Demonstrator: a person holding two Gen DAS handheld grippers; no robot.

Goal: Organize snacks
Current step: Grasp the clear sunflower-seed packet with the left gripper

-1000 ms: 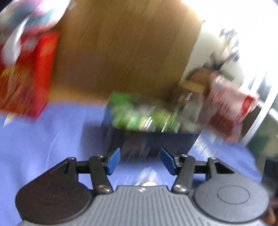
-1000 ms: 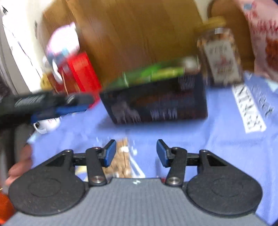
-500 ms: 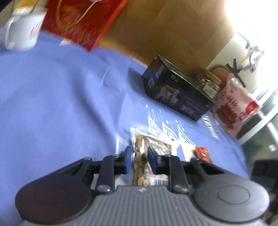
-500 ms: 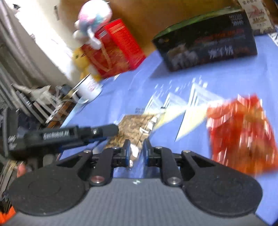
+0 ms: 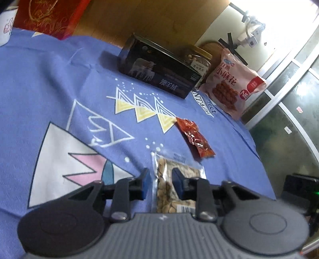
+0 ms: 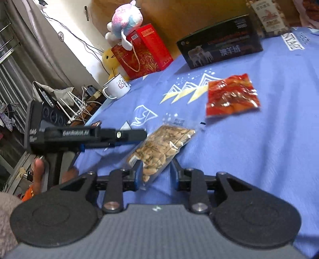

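Underneath both tools, a blue cloth [image 5: 59, 89] printed with triangles, carrying everything. Far ahead of the left tool [image 5: 161, 185], at the cloth's back edge against a wooden wall, a long dark box [image 5: 159, 69] with sheep pictured on its side. Ahead and to the left of the right tool [image 6: 156, 173], a red gift box [image 6: 143, 51] with a cord handle, topped by a pastel plush toy [image 6: 125, 18]. Right of the dark box from the left tool's view, a pink snack bag [image 5: 233, 83] propped upright, with a lidded jar [image 5: 199, 59] between box and bag. Nearer the right tool than the gift box, a white mug [image 6: 117, 87]. Just ahead and right of both tools, flat on the cloth, a red snack packet [image 5: 195, 137]. Closest of all, a clear nut packet [image 6: 163, 143], its near end between the right tool's fingers: touching the left one, a sliver of cloth showing before the other, so parted and not clamped. Also between the left tool's narrowly spaced fingers; pressing on it or not, cannot tell.
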